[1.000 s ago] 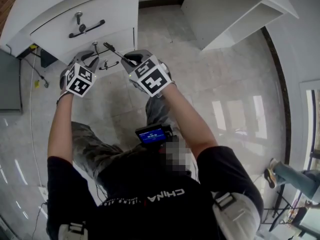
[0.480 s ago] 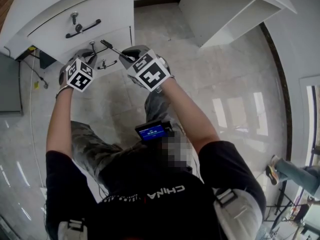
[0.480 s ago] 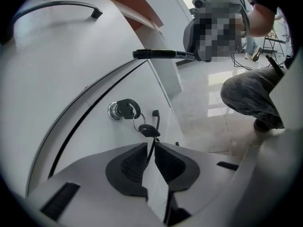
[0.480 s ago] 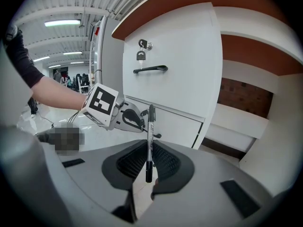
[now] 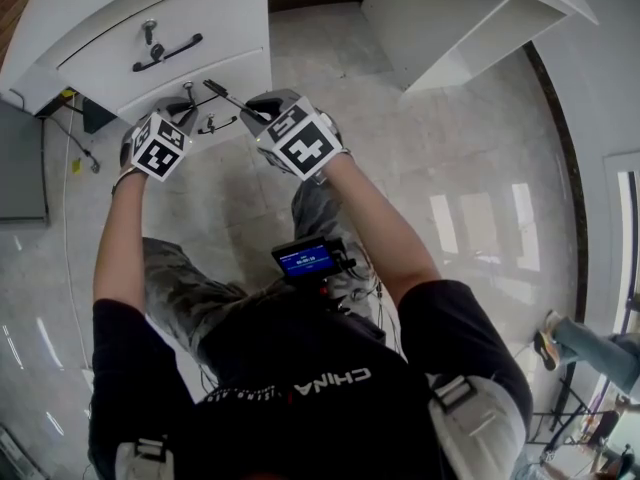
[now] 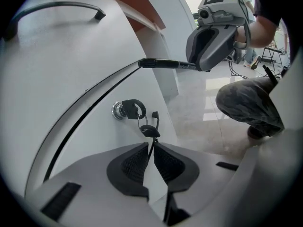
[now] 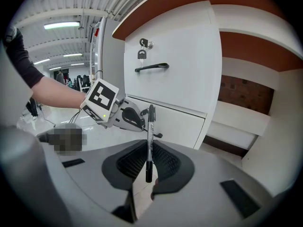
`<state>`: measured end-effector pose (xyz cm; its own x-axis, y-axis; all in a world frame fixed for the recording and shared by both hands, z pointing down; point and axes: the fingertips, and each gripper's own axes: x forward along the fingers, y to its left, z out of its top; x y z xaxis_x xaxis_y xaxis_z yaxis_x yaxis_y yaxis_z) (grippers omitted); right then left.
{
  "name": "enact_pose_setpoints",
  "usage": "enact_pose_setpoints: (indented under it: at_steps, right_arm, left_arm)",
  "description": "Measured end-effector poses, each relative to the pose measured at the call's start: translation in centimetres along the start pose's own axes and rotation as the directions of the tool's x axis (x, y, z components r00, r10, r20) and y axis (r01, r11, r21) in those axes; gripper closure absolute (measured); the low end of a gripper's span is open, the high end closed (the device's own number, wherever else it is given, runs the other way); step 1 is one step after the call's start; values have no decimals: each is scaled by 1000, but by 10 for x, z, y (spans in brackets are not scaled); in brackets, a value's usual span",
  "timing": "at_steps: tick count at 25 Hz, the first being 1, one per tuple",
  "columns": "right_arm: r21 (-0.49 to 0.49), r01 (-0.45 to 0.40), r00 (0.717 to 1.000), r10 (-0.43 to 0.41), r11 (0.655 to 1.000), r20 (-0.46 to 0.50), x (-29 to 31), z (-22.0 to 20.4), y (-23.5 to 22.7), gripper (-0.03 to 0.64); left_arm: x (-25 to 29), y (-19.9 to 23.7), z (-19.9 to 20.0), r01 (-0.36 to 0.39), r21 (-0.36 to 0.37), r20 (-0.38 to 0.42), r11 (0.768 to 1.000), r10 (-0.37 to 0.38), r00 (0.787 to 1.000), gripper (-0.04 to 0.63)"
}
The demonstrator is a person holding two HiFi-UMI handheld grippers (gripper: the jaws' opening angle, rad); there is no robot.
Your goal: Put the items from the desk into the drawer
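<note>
Marker, clamped upright in our right gripper, faces the lower drawer; our left gripper pinches its dangling key.

Shut drawers ahead, open floor to the right.
In the head view's upper left, the upper drawer and lower drawer are both closed, with a handle and a lock key jutting out. The pen clamped in the right gripper bars the gap toward the left gripper, whose jaws pinch the hanging key. The tiled floor at centre right lies free; the person's knee crowds the middle.
</note>
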<state>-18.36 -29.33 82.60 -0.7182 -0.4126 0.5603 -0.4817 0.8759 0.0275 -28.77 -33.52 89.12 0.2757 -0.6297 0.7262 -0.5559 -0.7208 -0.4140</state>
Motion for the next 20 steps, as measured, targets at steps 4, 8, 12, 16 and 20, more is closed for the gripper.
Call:
enact_pose_setpoints:
  at_steps: [4, 8, 12, 16, 20]
  right_arm:
    - [-11, -4, 1000, 4, 1000, 12, -9, 2, 1, 569]
    - [-20, -4, 1000, 5, 1000, 31, -18, 7, -1, 569]
    - [-21, -19, 999, 19, 1000, 29, -27, 11, 2, 569]
    - [-20, -36, 999, 36, 999, 35, -34, 17, 7, 569]
    - [-20, -56, 998, 57, 998, 36, -43, 22, 15, 569]
  left_arm:
    - [-8, -12, 2, 4, -26, 19, 1000, -4, 1000, 551]
    - [-15, -23, 4, 13, -39, 26, 999, -12, 1000, 551]
    - [-23, -37, 2, 23, -45, 38, 999, -21, 999, 551]
    - [-35, -53, -2, 29, -50, 50, 998, -27, 998, 551]
    - [-48, -75, -1, 36, -53, 62, 998, -33, 998, 554]
